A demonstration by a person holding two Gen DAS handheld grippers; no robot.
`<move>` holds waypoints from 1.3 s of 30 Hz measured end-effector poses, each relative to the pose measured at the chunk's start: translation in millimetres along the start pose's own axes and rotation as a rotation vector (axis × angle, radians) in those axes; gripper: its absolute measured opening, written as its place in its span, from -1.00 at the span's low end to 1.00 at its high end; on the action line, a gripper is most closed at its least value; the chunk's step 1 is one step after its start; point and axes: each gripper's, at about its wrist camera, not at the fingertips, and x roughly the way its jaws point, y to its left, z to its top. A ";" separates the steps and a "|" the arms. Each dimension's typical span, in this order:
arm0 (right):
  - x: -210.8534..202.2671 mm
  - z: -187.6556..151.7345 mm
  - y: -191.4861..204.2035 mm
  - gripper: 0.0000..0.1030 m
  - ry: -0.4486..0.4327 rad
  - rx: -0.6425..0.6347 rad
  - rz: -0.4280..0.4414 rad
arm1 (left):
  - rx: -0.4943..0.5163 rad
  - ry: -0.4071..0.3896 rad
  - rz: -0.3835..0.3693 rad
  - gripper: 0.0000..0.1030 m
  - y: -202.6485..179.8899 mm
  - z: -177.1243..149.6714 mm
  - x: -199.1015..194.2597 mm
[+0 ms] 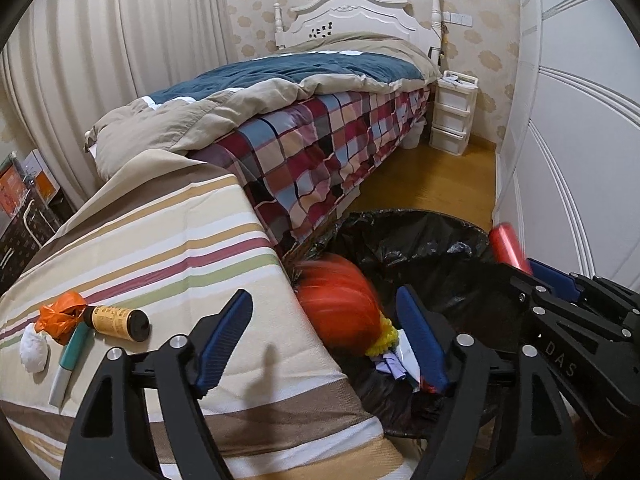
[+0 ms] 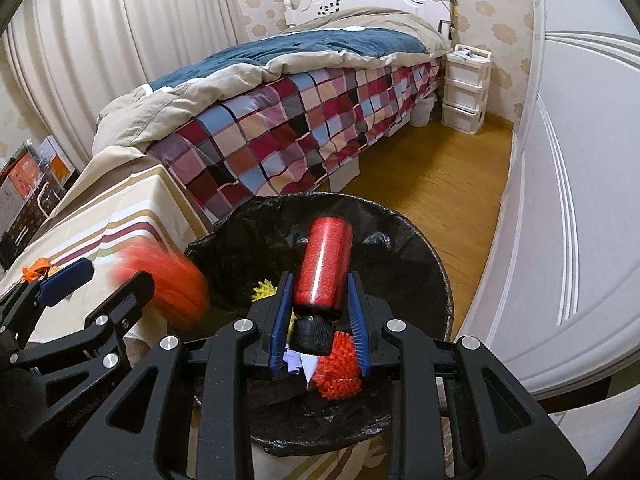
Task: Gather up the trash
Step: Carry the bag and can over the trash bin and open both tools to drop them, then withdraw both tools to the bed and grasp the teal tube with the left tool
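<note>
My left gripper [image 1: 324, 332] is open and empty at the table's right edge. A blurred orange fluffy thing [image 1: 340, 304] is in the air between its fingers, above the black-lined trash bin [image 1: 420, 236]; it also shows in the right wrist view [image 2: 168, 276]. My right gripper [image 2: 320, 308] is shut on a red bottle [image 2: 324, 264] with a black cap, held over the bin [image 2: 432, 264]. The bin holds a yellow fluffy piece [image 2: 264, 290], a red fluffy piece [image 2: 340, 364] and paper scraps. On the striped tablecloth [image 1: 168, 232] lie an orange bag scrap [image 1: 60, 316], a yellow bottle [image 1: 116, 322], a white wad [image 1: 34, 350] and a teal pen [image 1: 70, 364].
A bed with a checked sheet [image 1: 320, 156] stands behind the table and bin. A white wardrobe [image 1: 580, 140] lines the right side. A white drawer unit [image 1: 454, 112] stands by the headboard. Wooden floor [image 2: 432, 176] runs between bed and wardrobe. Boxes [image 1: 24, 196] sit at far left.
</note>
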 end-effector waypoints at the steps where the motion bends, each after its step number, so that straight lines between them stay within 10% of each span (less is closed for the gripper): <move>1: 0.1 -0.2 0.1 -0.38 0.002 0.001 0.000 | 0.001 -0.001 0.000 0.48 0.0 -0.1 -0.5; 20: -13.5 -6.4 0.6 0.12 -0.020 0.016 -0.024 | -0.016 -0.050 0.004 0.59 10.9 0.6 -22.2; 39: -20.7 -21.2 85.8 0.13 0.006 -0.098 0.094 | -0.124 0.000 0.164 0.59 105.5 -43.7 -46.3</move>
